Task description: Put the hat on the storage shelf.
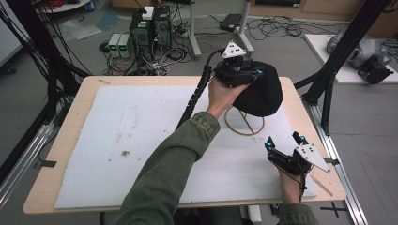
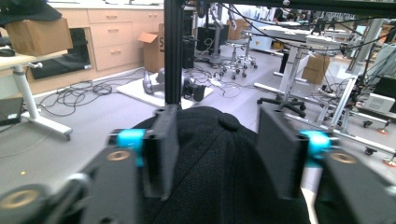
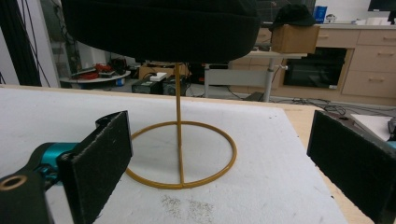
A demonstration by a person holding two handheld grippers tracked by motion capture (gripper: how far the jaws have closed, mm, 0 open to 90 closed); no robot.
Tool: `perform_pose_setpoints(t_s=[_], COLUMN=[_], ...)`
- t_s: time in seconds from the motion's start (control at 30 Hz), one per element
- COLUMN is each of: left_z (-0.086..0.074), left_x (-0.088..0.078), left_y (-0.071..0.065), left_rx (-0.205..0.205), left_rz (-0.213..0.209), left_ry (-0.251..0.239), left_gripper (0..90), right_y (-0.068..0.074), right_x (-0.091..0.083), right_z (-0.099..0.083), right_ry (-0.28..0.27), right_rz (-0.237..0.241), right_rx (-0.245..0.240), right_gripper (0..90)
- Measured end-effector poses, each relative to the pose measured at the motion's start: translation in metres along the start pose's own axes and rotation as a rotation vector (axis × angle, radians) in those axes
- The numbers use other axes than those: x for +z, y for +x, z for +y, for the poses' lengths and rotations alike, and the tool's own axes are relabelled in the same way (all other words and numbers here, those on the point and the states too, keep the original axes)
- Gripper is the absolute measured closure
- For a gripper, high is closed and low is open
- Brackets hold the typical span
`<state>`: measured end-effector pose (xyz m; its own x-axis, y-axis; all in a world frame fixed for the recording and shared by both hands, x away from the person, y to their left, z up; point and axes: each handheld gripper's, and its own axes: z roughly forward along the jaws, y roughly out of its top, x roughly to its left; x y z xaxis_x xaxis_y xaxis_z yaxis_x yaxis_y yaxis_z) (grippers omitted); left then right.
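A black cap (image 1: 265, 96) rests on a gold wire stand (image 1: 244, 127) at the back right of the table. My left gripper (image 1: 253, 75) is on the cap's left top side, held from behind by a hand. In the left gripper view its jaws (image 2: 217, 116) stand apart on either side of the cap's crown (image 2: 219, 154), and the pads do not press on the fabric. My right gripper (image 1: 284, 140) sits low near the table's front right, wide open and facing the stand's ring base (image 3: 180, 154) under the cap (image 3: 163, 28). Nothing is between its pads.
A white mat (image 1: 141, 140) covers most of the wooden table (image 1: 70, 122). Black frame posts (image 1: 342, 51) rise beside the right edge. Computers and cables (image 1: 150, 33) lie on the floor beyond the far edge. A small dirt speck (image 1: 125, 153) marks the mat.
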<state>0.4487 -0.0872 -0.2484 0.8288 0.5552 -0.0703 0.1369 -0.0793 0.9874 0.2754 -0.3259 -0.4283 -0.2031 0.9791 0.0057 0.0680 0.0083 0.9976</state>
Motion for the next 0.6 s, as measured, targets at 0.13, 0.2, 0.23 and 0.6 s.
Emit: perform_pose_setpoints(t_s=[0.13, 0.2, 0.23, 0.6], left_z=[-0.002, -0.002, -0.002, -0.006], left_x=[-0.001, -0.002, -0.003, -0.033], left_y=[0.002, 0.004, 0.004, 0.01], left_rx=[-0.013, -0.016, -0.017, -0.008], left_rz=[0.005, 0.008, 0.013, 0.048], left_ry=[-0.004, -0.003, -0.004, -0.002], left_gripper=[38.0, 35.6, 34.9, 26.9], right_y=[0.0, 0.0, 0.0, 0.002], right_x=[0.0, 0.0, 0.0, -0.002], right_z=[0.0, 0.0, 0.0, 0.0], right_ry=[0.002, 0.004, 0.004, -0.001], right_rz=[0.0, 0.0, -0.001, 0.006], right_rx=[0.0, 0.003, 0.002, -0.004], right_gripper=[5.9, 5.8, 5.9, 5.8])
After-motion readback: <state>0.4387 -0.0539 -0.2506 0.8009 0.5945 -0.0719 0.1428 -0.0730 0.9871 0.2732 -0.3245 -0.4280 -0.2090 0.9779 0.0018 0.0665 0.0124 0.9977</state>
